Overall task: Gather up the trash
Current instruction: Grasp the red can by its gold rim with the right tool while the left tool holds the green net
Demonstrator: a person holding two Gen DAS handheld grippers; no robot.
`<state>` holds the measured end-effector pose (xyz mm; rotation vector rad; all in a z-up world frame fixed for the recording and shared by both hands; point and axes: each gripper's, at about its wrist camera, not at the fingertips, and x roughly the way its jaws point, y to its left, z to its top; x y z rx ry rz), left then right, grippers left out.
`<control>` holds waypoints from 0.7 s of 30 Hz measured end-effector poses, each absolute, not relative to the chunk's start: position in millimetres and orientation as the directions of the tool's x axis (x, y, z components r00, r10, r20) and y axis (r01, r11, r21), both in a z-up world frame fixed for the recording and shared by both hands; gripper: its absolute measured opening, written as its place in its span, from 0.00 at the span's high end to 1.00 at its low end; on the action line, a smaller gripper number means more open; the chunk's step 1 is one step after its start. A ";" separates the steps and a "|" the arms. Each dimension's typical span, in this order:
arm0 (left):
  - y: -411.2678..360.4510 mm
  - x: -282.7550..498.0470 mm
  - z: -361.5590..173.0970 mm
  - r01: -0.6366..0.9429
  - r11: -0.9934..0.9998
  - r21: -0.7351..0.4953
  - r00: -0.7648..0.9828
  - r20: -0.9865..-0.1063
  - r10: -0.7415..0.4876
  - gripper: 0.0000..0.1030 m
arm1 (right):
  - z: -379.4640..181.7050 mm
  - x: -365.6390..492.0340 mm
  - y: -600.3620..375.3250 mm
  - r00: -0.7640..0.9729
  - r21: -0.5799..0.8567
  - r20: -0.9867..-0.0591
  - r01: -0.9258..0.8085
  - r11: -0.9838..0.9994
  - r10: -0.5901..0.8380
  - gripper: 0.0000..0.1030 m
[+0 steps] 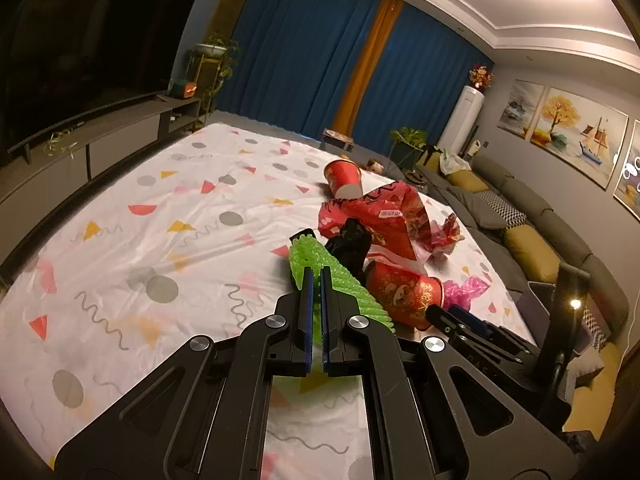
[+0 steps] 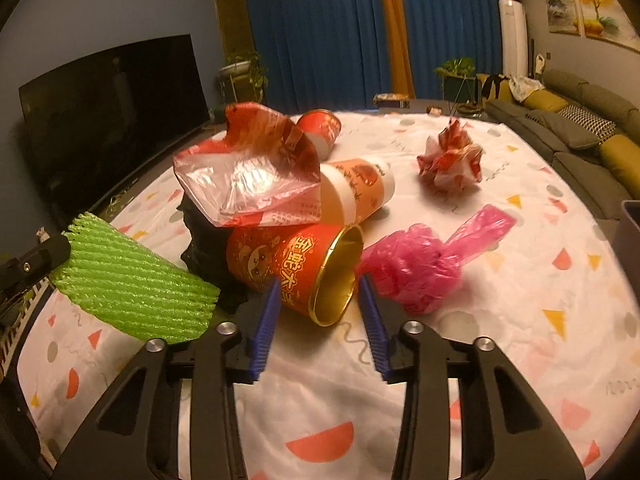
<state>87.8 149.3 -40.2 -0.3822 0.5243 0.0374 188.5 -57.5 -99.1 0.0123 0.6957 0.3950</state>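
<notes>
My left gripper (image 1: 316, 270) is shut on a green foam net (image 1: 344, 292), holding it just above the patterned cloth; the same net (image 2: 132, 288) shows at the left of the right wrist view. My right gripper (image 2: 319, 278) stands partly open around a red paper cup (image 2: 280, 256) that lies on its side, gold rim towards me. Its blue pads flank the cup's mouth, and I cannot see them pressing. In the left wrist view this cup (image 1: 404, 292) lies just right of the net.
Trash is piled on the white cloth (image 2: 520, 300): a red-clear plastic bag (image 2: 256, 176), a black bag (image 2: 204, 240), an orange-white cup (image 2: 356, 192), another red cup (image 2: 320, 126), a crumpled wrapper (image 2: 450, 160), a pink bag (image 2: 420, 264). A grey bin (image 2: 632, 232) stands at the right edge.
</notes>
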 end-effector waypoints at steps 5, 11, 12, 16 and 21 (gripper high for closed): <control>149.2 91.4 -44.6 -0.133 0.927 -0.350 0.860 -0.506 -0.068 0.98 | -102.2 193.1 -50.3 0.669 0.155 -0.633 -0.384 0.910 0.390 0.76; 148.0 91.8 -44.9 -0.132 0.928 -0.348 0.858 -0.508 -0.069 0.98 | -99.8 187.1 -49.2 0.650 0.164 -0.625 -0.432 0.887 0.432 0.92; 147.4 91.1 -44.5 -0.132 0.929 -0.346 0.859 -0.508 -0.068 0.98 | -97.8 184.0 -49.7 0.654 0.159 -0.619 -0.438 0.885 0.435 0.95; 144.8 87.9 -42.1 -0.130 0.930 -0.344 0.861 -0.504 -0.066 0.98 | -87.7 168.2 -56.6 0.673 0.138 -0.593 -0.457 0.879 0.442 0.96; 138.4 84.0 -38.2 -0.118 0.932 -0.342 0.865 -0.497 -0.073 0.98 | -73.6 146.2 -74.1 0.697 0.136 -0.556 -0.461 0.877 0.453 0.96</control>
